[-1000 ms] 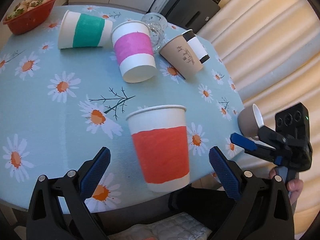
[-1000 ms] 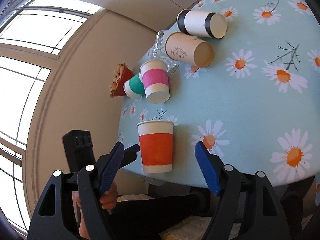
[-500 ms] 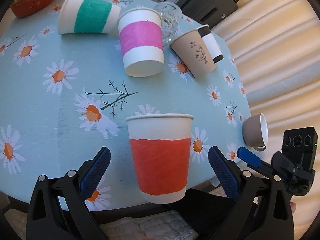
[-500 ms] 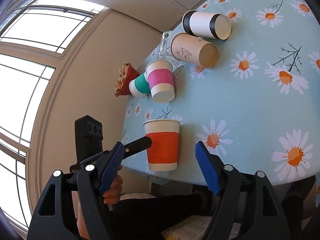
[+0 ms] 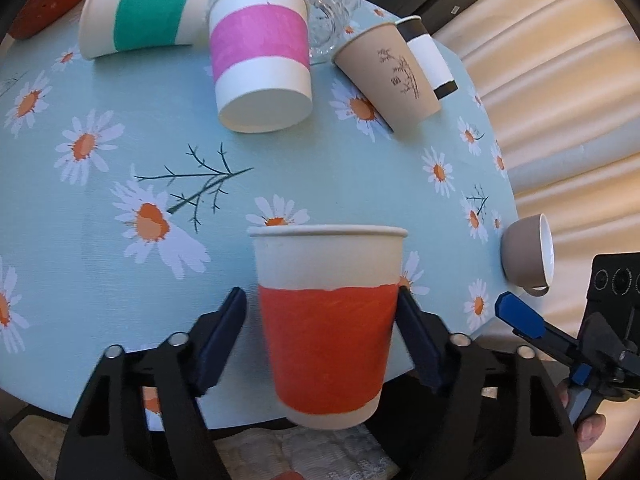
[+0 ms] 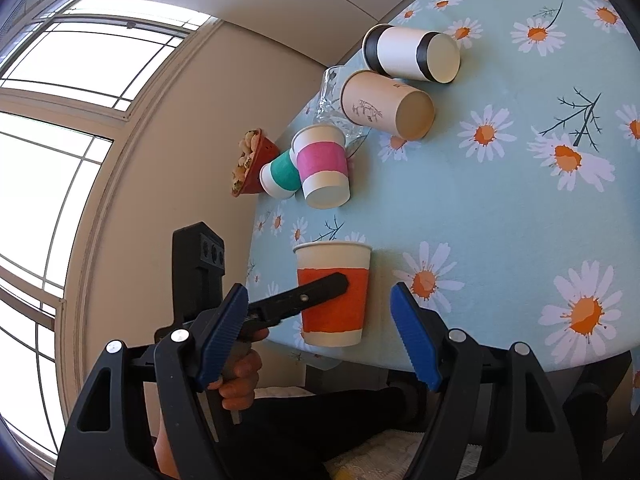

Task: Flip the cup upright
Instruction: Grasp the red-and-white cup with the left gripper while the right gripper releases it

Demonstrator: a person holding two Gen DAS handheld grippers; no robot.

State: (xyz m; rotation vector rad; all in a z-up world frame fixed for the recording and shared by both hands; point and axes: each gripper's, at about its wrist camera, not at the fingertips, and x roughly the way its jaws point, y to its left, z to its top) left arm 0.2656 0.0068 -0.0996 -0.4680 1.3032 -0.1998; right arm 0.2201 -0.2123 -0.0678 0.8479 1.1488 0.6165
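Left wrist view first: the left gripper (image 5: 322,332) has the orange-banded cup (image 5: 326,328) between its jaws at the near edge of the worktop (image 5: 120,128). The right pad looks pressed to the orange band, while a sliver of tablecloth shows beside the left pad, so I can't say for sure the grip is tight. The cup stands rim up, its base hanging past the worktop edge. Further back lie a pink-banded cup (image 5: 260,68) and a green-banded cup (image 5: 140,14) on their sides, a clear glass (image 5: 330,12), a tan printed cup (image 5: 390,74) and a black-and-white cup (image 5: 426,54). A small grey teacup (image 5: 528,254) lies tipped at the right edge, with the right gripper (image 5: 520,316) just beside it.

Right wrist view: the right gripper (image 6: 320,330) has its jaws spread wide with nothing between them. Beyond them the orange-banded cup (image 6: 334,296) sits upright at the worktop (image 6: 520,208) edge, one black finger of the left gripper (image 6: 304,300) laid across its orange band. A red bowl (image 6: 250,164) of food sits at the far edge.
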